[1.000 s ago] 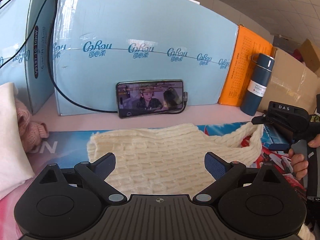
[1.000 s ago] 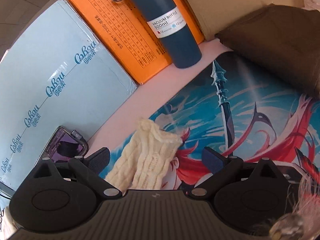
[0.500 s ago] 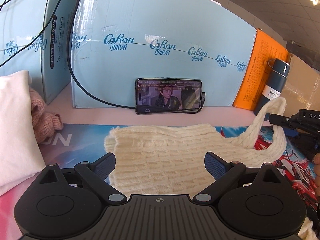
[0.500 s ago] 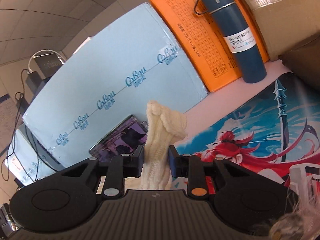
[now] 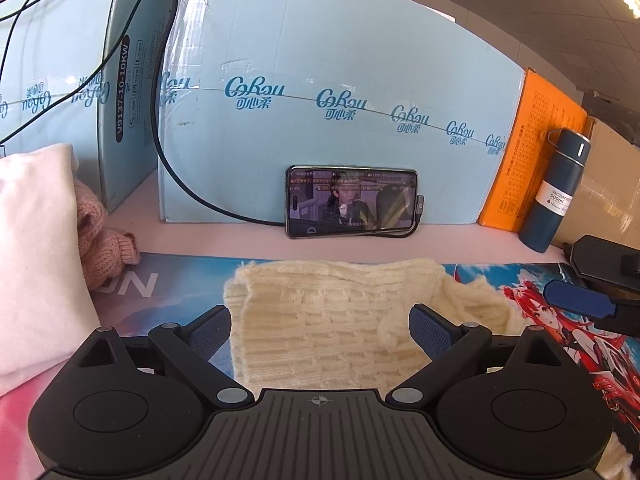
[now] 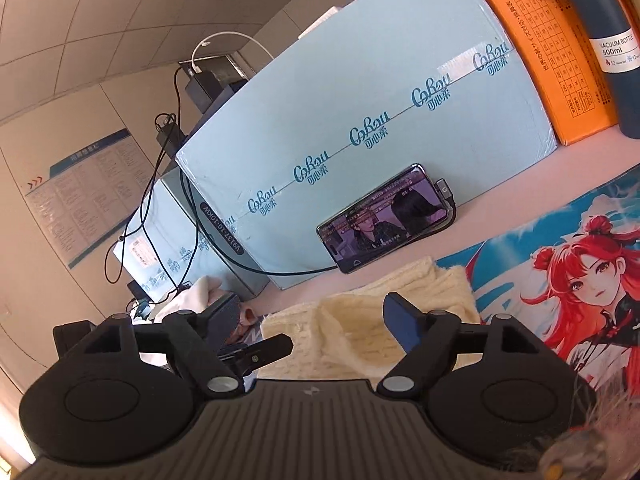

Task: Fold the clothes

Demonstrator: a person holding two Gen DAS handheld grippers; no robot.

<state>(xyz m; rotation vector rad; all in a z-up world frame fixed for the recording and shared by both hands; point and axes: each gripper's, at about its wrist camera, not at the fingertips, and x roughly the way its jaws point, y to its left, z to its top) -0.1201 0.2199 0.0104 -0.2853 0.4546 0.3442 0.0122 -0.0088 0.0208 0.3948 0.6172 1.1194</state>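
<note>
Cream cable-knit sweater [image 5: 332,320]: lies on your printed desk mat [image 5: 168,292], bundled into a rough block, with one sleeve [image 5: 472,304] draped over its right side. Seen from the right wrist, the same knit [image 6: 360,320] sits directly ahead of the tool.

Left gripper [image 5: 320,322]: you hold it low over the near edge of the sweater, jaws spread wide, blue pads on either side of the knit and gripping nothing.

Right gripper [image 6: 310,316]: jaws likewise spread apart, nothing between them; it hovers just beside the sweater's right side. From the left wrist you can see one of its blue fingers [image 5: 576,304] at the right edge, above the mat.

Phone [image 5: 352,202]: propped on its long edge against the pale blue carton [image 5: 340,80], screen lit, black cable [image 5: 160,132] plugged in at its right end.

Orange box [image 5: 528,152]: stands to the right of the blue carton.

Dark blue vacuum bottle [image 5: 556,196]: upright, just in front of the orange box.

Second blue carton [image 5: 60,92]: to the left, set further back.

White fabric [image 5: 36,248]: piled at the left edge of the mat.

Pink knit item [image 5: 100,240]: tucked behind the white fabric, touching it.

Mat artwork: red-haired figure [image 6: 580,272] to the right of the sweater.
</note>
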